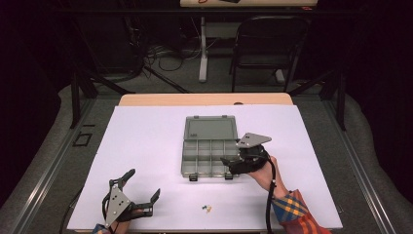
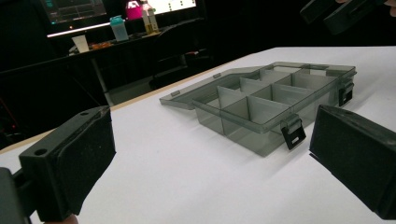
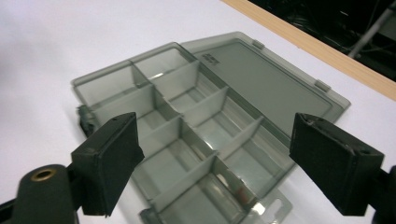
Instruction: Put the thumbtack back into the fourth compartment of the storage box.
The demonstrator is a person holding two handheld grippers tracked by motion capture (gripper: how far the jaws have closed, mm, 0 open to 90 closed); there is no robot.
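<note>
At the centre of the high view, on the white tabletop [image 1: 146, 146], lies the box [image 1: 209, 152], a smoky clear organizer with its lid [image 1: 210, 128] folded flat toward the top of the frame and its compartments bare as far as can be seen. The right gripper [image 1: 233, 163] hovers at the box's lower right corner, jaws wide apart with nothing between them; in the right gripper view they straddle the nearest compartments from above. The left gripper [image 1: 141, 190] rests at the lower left of the high view, well apart from the box, jaws also spread and empty. Small parts [image 1: 207, 208] lie near the bottom edge, between the two grippers. Filling the box looks like the work in hand, so the right gripper should probably lift clear of the dividers before swinging down-frame, then descend squarely over one part, pinching low so it cannot skid on the smooth surface.
</note>
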